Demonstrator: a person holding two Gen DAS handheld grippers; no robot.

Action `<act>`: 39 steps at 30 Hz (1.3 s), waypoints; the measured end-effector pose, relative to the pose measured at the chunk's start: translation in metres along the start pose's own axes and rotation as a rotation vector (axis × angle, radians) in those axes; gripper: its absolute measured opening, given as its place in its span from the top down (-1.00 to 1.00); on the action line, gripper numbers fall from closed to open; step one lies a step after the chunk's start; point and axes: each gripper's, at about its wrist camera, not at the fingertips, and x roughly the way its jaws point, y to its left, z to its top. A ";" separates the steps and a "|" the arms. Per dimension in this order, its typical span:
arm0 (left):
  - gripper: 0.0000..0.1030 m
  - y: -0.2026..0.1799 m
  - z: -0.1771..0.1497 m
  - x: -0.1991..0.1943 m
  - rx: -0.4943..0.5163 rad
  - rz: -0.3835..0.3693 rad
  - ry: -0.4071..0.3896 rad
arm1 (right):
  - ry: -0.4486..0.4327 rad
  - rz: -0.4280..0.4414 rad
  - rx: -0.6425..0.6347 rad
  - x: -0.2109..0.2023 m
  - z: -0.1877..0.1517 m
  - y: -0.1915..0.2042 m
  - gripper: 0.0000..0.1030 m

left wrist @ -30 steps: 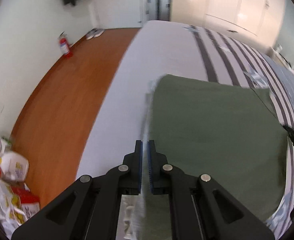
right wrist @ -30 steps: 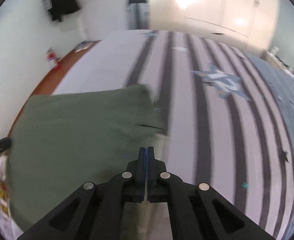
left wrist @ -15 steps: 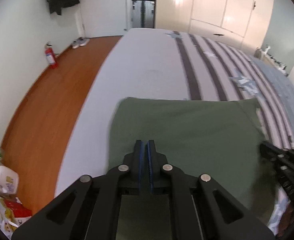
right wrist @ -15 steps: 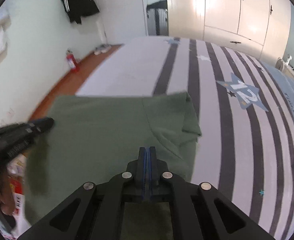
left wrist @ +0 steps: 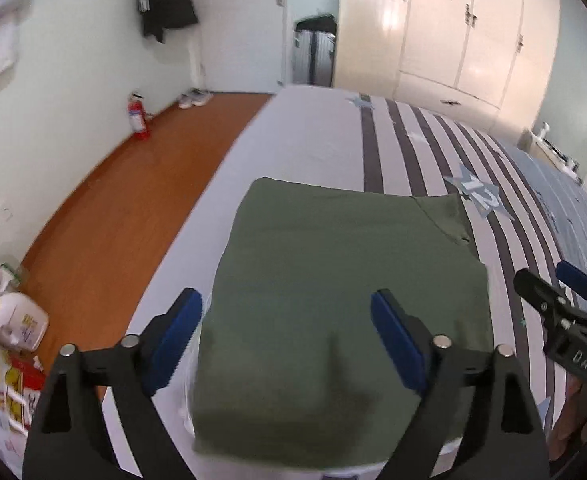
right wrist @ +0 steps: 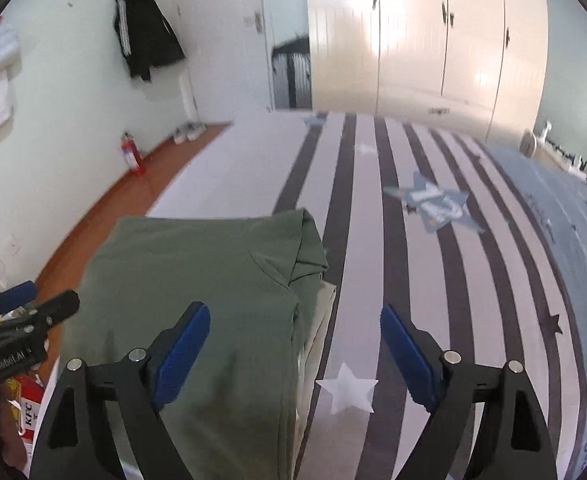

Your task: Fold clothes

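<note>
Both grippers have just let go of the green garment (left wrist: 341,280). The left gripper (left wrist: 289,340) has its fingers (left wrist: 175,336) spread wide, the jaws having just been opening, and the cloth lies below them, not pinched. The right gripper (right wrist: 293,354) is the same: its jaws have just been opening too, fingers (right wrist: 181,354) spread, and nothing is held between them.

I judge that one fold is just finished and the garment is released on the bed (right wrist: 433,280). The next move, I think, calls for choosing a new edge to take, perhaps the near or the far edge, and closing the fingers on both layers together so the fold does not slip apart.

The garment lies flat near the bed's left side, close to the edge above the wooden floor (left wrist: 105,220). It makes a rather neat rectangle. At its far right corner a sleeve or a flap (right wrist: 305,248) is tucked and bunched a little, and along the right side a paler layer (right wrist: 317,320) shows under it; what this is, I cannot tell.
</note>
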 end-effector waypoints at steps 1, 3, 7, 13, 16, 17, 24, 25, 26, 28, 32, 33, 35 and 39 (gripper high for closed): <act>-0.70 -0.002 -0.003 -0.005 -0.007 0.023 0.009 | 0.005 0.006 -0.013 -0.007 -0.004 -0.003 -0.65; -0.71 -0.008 -0.016 -0.021 -0.036 0.048 0.014 | 0.012 0.024 -0.019 -0.020 -0.013 -0.011 -0.65; -0.72 -0.023 -0.051 -0.060 -0.049 0.089 -0.012 | -0.001 0.077 -0.009 -0.052 -0.032 -0.038 -0.72; -0.75 -0.064 -0.111 -0.130 -0.112 0.173 -0.055 | -0.016 0.141 -0.072 -0.111 -0.074 -0.078 -0.88; -0.76 -0.081 -0.135 -0.153 -0.137 0.201 -0.080 | -0.039 0.146 -0.144 -0.137 -0.095 -0.093 -0.89; -0.76 -0.086 -0.141 -0.160 -0.140 0.203 -0.083 | -0.055 0.130 -0.164 -0.143 -0.100 -0.095 -0.89; -0.76 -0.118 -0.187 -0.189 -0.114 0.194 -0.121 | -0.117 0.136 -0.177 -0.166 -0.145 -0.117 -0.98; -0.76 -0.121 -0.193 -0.190 -0.103 0.196 -0.125 | -0.120 0.141 -0.172 -0.167 -0.151 -0.119 -0.98; -0.76 -0.124 -0.200 -0.192 -0.096 0.194 -0.131 | -0.121 0.146 -0.163 -0.169 -0.157 -0.121 -0.98; -0.76 -0.127 -0.214 -0.195 -0.089 0.174 -0.148 | -0.150 0.148 -0.158 -0.174 -0.171 -0.123 -0.98; -0.76 -0.133 -0.239 -0.201 -0.065 0.162 -0.185 | -0.217 0.142 -0.150 -0.183 -0.197 -0.125 -0.98; -0.76 -0.134 -0.245 -0.202 -0.060 0.162 -0.198 | -0.234 0.139 -0.143 -0.185 -0.203 -0.125 -0.98; -0.76 -0.133 -0.256 -0.206 -0.060 0.166 -0.224 | -0.269 0.133 -0.129 -0.190 -0.214 -0.126 -0.98; -0.78 -0.130 -0.273 -0.211 -0.078 0.180 -0.264 | -0.323 0.143 -0.121 -0.197 -0.231 -0.125 -0.98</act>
